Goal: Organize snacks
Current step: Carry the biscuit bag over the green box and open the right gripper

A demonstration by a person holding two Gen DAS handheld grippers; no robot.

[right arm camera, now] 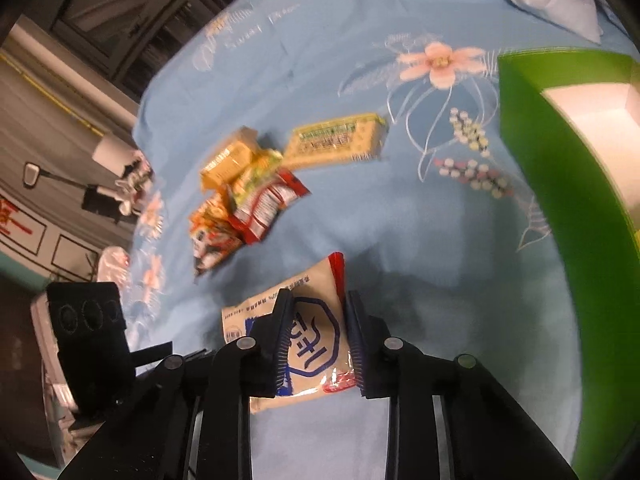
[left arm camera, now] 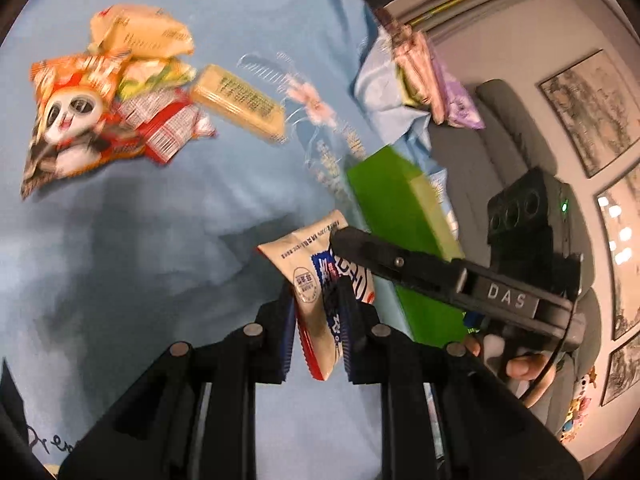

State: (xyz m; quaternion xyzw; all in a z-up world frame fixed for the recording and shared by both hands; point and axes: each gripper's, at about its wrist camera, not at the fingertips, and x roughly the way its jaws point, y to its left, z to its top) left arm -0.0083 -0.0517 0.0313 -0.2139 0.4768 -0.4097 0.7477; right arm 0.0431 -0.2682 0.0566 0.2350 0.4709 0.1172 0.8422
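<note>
both fingers (left arm camera: pixel 316 312) (right arm camera: pixel 316 340) angled down, pinching cream snack packet (left arm camera: pixel 316 276)

A light blue bedsheet (right arm camera: pixel 328 40) covered the bed, printed with a pink flower (right arm camera: pixel 438 62) and thin white line work around it. A pale blue pillow (right arm camera: pixel 560 0) lay at the far edge of the bed. Beyond the bed stood a grey sofa (left arm camera: pixel 504 120), and framed ink landscape paintings (left arm camera: pixel 592 108) hung on the wall behind it. In the right wrist view, dark-framed glass doors (right arm camera: pixel 120 12) showed at the upper left.
</note>
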